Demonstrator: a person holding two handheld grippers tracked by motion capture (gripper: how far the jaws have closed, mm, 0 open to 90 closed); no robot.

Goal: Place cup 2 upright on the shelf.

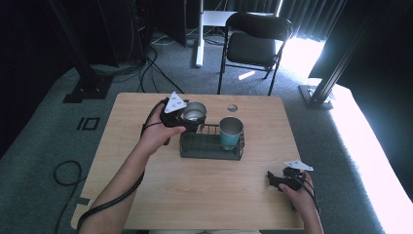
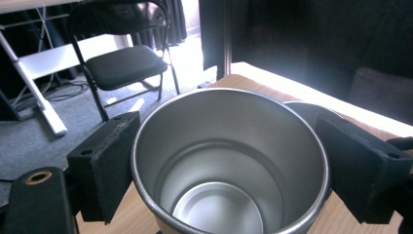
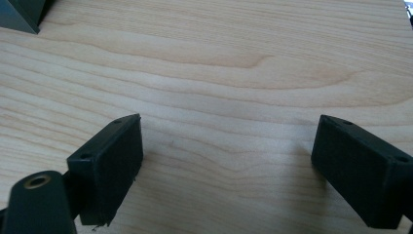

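Right gripper [image 1: 276, 179] is sitting lowest in the high view, at the lower right, and I am keeping its jaws spread wide with nothing between them; in the right gripper view they are framing bare wood of the table [image 3: 234, 73]. Left gripper [image 2: 229, 165] is clamping a steel cup [image 2: 229, 161] from both sides, the pads [image 2: 109, 161] pressing on its outer wall, and I am looking straight down into its empty inside. In the high view that cup [image 1: 194, 112] is sitting just left of centre, at the upper left corner of a dark wire rack [image 1: 210, 146]. Right of it, a teal cup [image 1: 230, 131] is standing upright in the rack. Farther up the frame, a black chair [image 1: 253, 44] is standing on the grey carpet.
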